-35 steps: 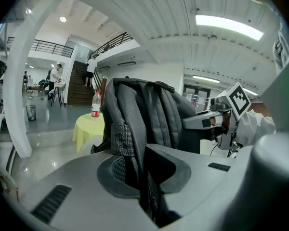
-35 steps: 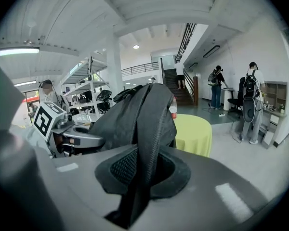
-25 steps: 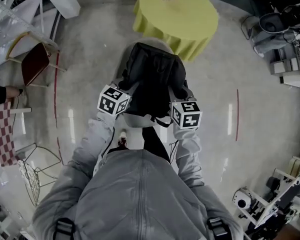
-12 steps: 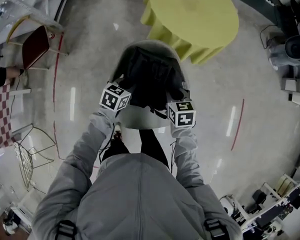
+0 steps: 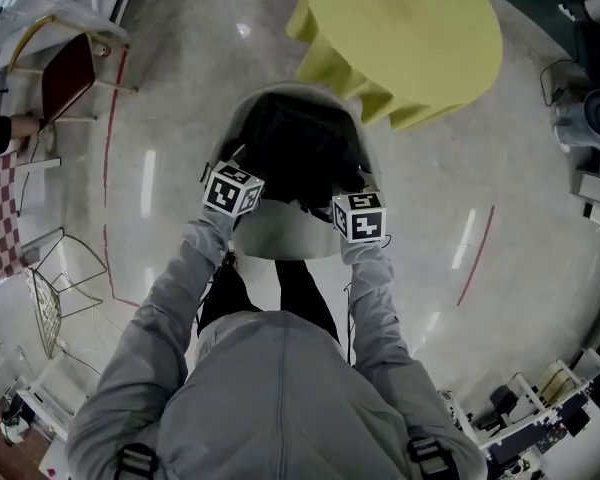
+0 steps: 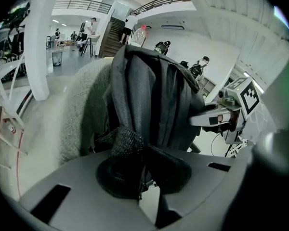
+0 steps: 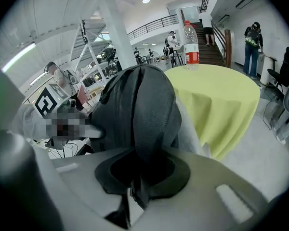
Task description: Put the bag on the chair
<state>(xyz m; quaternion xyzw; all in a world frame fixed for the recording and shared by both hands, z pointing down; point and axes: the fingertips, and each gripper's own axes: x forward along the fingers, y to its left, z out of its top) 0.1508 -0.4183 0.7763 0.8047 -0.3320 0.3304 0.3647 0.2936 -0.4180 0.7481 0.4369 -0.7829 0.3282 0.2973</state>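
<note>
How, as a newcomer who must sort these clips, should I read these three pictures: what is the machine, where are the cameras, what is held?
There is no machine: a person holds tongs in each hand. One picture looks down from a camera on the person's head. The other two come from cameras riding on each pair of tongs. The left tongs and the right tongs are each shut on the fabric of a dark bag, held upright in a grey chair. Whether it rests on the seat, I cannot tell. Behind stands a yellow table with a bottle.
</note>
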